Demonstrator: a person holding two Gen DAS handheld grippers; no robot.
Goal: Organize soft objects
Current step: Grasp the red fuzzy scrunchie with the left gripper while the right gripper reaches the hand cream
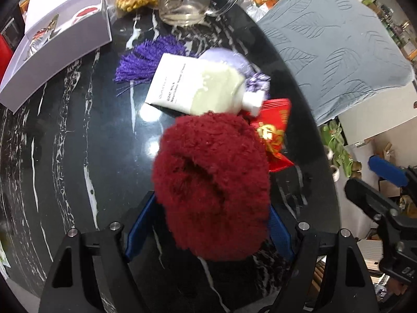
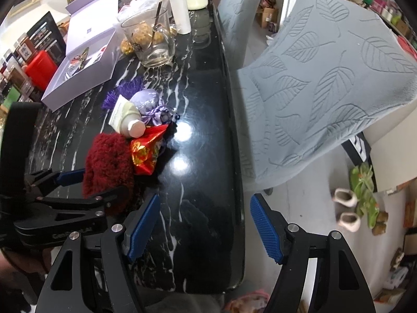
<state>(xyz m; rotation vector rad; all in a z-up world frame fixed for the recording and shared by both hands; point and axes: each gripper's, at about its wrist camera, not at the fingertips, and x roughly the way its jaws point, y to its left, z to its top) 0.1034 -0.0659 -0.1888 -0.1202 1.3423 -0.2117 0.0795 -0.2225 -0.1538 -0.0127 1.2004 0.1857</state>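
A dark red fluffy item sits between the blue pads of my left gripper, which is shut on it; the fluff hides one fingertip. In the right wrist view the same red fluffy item is low over the black marble table, with the left gripper around it. Just beyond lies a pile: a white cream tube, a lilac pouch, a purple tassel and a red packet. My right gripper stands open above the table's near edge with nothing between its fingers.
A glass mug and an open white box stand further back on the table. A chair with a grey-blue leaf-pattern cover is close to the table's right edge. Shoes lie on the floor.
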